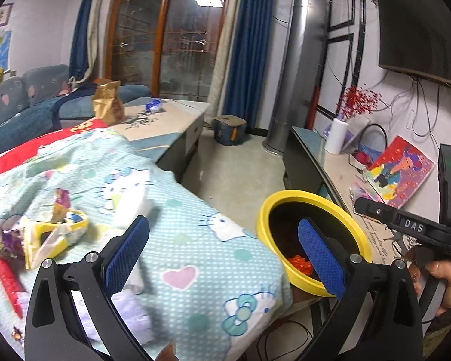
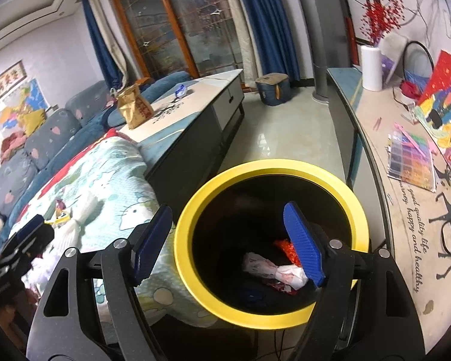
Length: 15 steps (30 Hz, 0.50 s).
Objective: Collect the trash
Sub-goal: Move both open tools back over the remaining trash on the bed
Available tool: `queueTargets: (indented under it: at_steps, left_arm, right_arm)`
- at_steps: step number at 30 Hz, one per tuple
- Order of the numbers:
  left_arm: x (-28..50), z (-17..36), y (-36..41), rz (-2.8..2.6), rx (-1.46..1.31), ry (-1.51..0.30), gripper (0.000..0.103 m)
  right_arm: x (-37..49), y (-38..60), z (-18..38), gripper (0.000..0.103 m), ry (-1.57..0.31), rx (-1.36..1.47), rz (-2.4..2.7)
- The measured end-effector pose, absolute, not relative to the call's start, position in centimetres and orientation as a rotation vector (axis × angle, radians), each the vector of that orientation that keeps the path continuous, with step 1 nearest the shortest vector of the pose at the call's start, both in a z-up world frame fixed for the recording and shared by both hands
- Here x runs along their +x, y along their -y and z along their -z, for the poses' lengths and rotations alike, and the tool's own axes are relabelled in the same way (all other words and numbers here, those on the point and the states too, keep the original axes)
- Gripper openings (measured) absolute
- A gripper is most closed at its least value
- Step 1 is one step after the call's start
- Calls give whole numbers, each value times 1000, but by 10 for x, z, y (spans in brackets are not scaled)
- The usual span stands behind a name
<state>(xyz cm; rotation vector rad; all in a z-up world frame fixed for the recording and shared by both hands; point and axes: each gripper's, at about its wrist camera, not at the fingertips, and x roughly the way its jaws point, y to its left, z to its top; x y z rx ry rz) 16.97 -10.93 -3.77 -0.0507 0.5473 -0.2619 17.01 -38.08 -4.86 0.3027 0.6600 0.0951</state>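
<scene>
A yellow-rimmed black bin (image 2: 192, 210) stands beside the cloth-covered table (image 1: 201, 258); it also shows in the left wrist view (image 1: 263, 210). Inside lie a white crumpled wrapper (image 2: 273, 270) and a red wrapper (image 2: 285, 246). My right gripper (image 2: 228, 243) is open and empty, right above the bin mouth. My left gripper (image 1: 225, 255) is open and empty over the table's near edge. On the cloth lie a yellow wrapper (image 1: 54, 234), a red wrapper (image 1: 9, 282), a white tissue (image 1: 129, 210) and a pale purple paper (image 1: 129, 313).
A brown paper bag (image 1: 108, 105) and a blue wrapper (image 1: 153, 105) sit on the far coffee table (image 1: 165, 126). A TV cabinet (image 2: 375, 162) with a white vase (image 2: 371, 66) and pictures runs along the right. A sofa (image 2: 45, 138) stands at left.
</scene>
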Motion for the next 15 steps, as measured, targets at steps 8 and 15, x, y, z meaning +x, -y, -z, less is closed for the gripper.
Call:
queueTargets:
  at_steps: [8,15]
  left_arm:
    - [161,30,84,207,-70,-527,96]
    - [155,27,64,159,-79,-517,96]
  right_arm:
    - [165,358,41,69,-637,254,-146]
    - [161,339,34,69,-620,220,-202]
